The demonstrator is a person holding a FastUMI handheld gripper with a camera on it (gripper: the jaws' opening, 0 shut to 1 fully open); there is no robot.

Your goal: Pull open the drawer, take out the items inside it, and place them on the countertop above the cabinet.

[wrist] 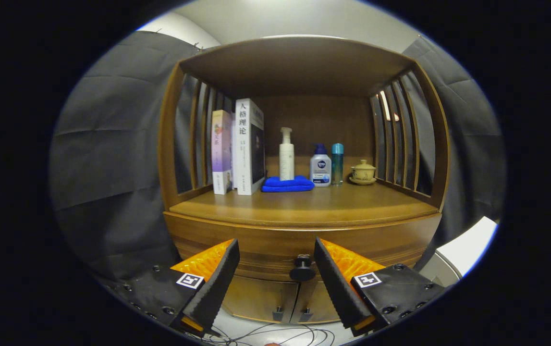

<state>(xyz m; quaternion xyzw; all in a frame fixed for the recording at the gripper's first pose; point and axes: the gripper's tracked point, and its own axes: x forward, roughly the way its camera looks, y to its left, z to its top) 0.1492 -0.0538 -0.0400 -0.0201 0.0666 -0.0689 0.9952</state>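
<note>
before the drawer knob [302, 269], gripper [275, 257] level, fingers spread wide

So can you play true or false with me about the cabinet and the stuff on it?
1. The drawer is pulled open. False: it is closed.
2. The gripper is open, with the drawer knob showing between its fingers. True.
3. The white pump bottle stands on a blue cloth. True.
4. The books lie flat. False: they stand upright.
5. A small lidded cup sits on a saucer beside the teal bottle. True.
</note>
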